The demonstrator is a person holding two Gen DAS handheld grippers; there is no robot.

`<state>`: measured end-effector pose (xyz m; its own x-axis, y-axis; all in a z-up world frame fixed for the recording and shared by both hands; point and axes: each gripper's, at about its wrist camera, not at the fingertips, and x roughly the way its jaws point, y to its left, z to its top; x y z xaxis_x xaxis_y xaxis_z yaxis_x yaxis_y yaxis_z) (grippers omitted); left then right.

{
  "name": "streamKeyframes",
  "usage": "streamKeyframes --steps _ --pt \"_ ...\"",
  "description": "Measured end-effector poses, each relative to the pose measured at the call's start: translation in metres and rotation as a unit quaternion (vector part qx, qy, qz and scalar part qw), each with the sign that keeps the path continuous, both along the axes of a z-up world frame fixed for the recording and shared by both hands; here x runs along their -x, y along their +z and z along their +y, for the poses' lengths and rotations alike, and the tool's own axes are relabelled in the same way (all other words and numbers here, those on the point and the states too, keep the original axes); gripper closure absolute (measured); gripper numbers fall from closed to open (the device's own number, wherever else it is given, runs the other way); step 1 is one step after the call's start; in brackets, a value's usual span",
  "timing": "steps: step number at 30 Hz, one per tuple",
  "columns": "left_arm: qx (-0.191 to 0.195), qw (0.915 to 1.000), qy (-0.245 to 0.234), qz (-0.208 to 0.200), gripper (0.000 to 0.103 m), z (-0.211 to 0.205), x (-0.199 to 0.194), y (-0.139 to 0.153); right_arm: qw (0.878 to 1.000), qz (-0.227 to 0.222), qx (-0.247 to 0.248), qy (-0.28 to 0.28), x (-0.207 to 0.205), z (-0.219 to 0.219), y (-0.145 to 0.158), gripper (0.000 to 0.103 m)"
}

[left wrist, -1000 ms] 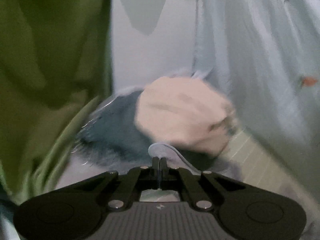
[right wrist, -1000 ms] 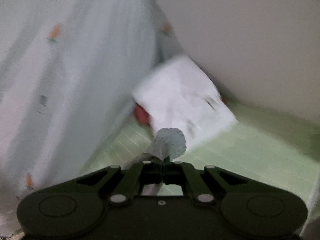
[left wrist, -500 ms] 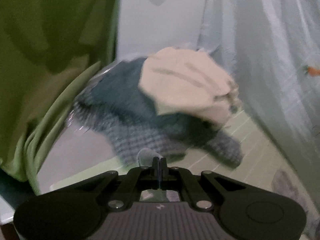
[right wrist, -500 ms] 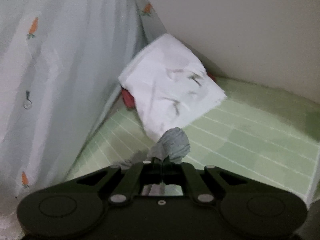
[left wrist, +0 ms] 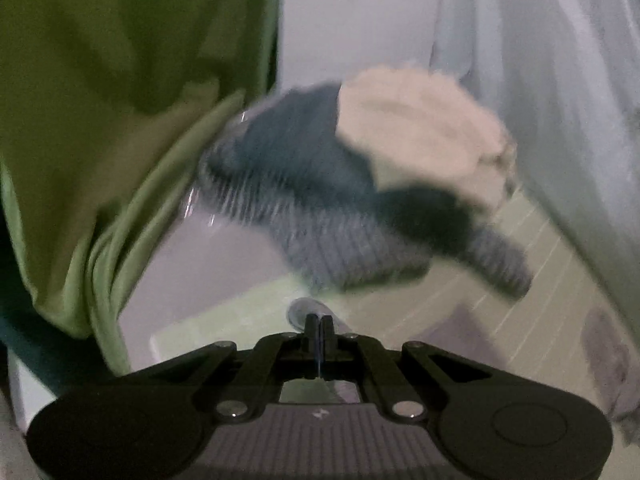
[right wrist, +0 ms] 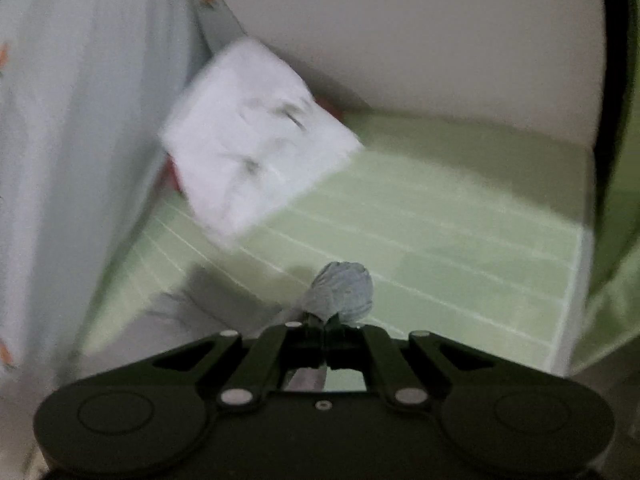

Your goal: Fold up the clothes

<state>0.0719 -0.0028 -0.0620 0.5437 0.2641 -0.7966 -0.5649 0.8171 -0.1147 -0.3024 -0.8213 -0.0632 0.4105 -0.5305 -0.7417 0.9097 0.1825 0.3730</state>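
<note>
A pale blue-white garment with small carrot prints (left wrist: 560, 100) hangs as a raised sheet on the right of the left wrist view. The same carrot-print garment (right wrist: 80, 140) fills the left of the right wrist view. My left gripper (left wrist: 319, 322) is shut on a thin fold of pale fabric. My right gripper (right wrist: 325, 322) is shut on a bunched grey-blue wad of fabric (right wrist: 340, 288). Both hover low over a green striped mat (right wrist: 440, 232). The frames are blurred by motion.
Ahead of the left gripper a cream garment (left wrist: 420, 128) lies on a dark blue checked one (left wrist: 320, 200). Green cloth (left wrist: 100, 100) hangs at the left. A folded white garment (right wrist: 256, 136) rests on something red (right wrist: 172, 172) by the wall.
Both grippers stay shut on fabric. The clothes pile now sits farther ahead of the left gripper. In the right view the white garment has slid left and more mat shows.
</note>
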Motion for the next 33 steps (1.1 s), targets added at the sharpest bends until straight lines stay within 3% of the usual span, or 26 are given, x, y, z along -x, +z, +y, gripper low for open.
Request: streamKeyframes --steps 4,7,8,10,11,14,16,20,27,33 --pt "0.005 0.9994 0.003 0.034 0.101 -0.004 0.009 -0.021 0.999 0.017 -0.027 -0.009 0.005 0.002 -0.022 0.102" --pt "-0.02 0.9988 -0.009 0.044 0.098 -0.012 0.012 -0.021 0.998 0.049 -0.03 0.001 0.002 0.003 -0.024 0.099" --pt "-0.028 0.9984 -0.011 0.047 0.094 -0.014 0.012 -0.019 0.998 0.063 -0.026 0.003 -0.001 0.003 -0.022 0.089" --pt "-0.042 0.9978 -0.013 0.049 0.071 -0.017 0.013 -0.014 0.996 0.093 -0.008 0.006 -0.006 0.007 -0.013 0.069" --pt "-0.049 0.9976 -0.015 0.048 0.069 -0.019 0.013 -0.01 0.995 0.102 0.003 0.008 -0.008 0.009 -0.008 0.058" --pt "-0.07 0.9964 -0.027 0.039 0.061 -0.024 0.011 0.002 0.991 0.122 0.037 0.032 -0.022 0.018 0.006 0.038" --pt "-0.084 0.9952 -0.039 0.029 0.041 -0.034 0.008 0.01 0.989 0.126 0.061 0.053 -0.034 0.026 0.013 0.027" --pt "-0.093 0.9925 -0.079 0.012 0.027 -0.062 -0.002 0.017 0.981 0.133 0.109 0.095 -0.058 0.043 0.026 0.002" --pt "-0.058 0.9837 -0.168 0.03 0.024 -0.138 -0.048 -0.006 0.97 0.119 0.122 0.172 -0.125 0.072 0.012 0.0" --pt "-0.04 0.9641 -0.258 0.048 0.021 -0.212 -0.097 -0.024 0.966 0.105 0.108 0.209 -0.186 0.086 -0.005 0.0"
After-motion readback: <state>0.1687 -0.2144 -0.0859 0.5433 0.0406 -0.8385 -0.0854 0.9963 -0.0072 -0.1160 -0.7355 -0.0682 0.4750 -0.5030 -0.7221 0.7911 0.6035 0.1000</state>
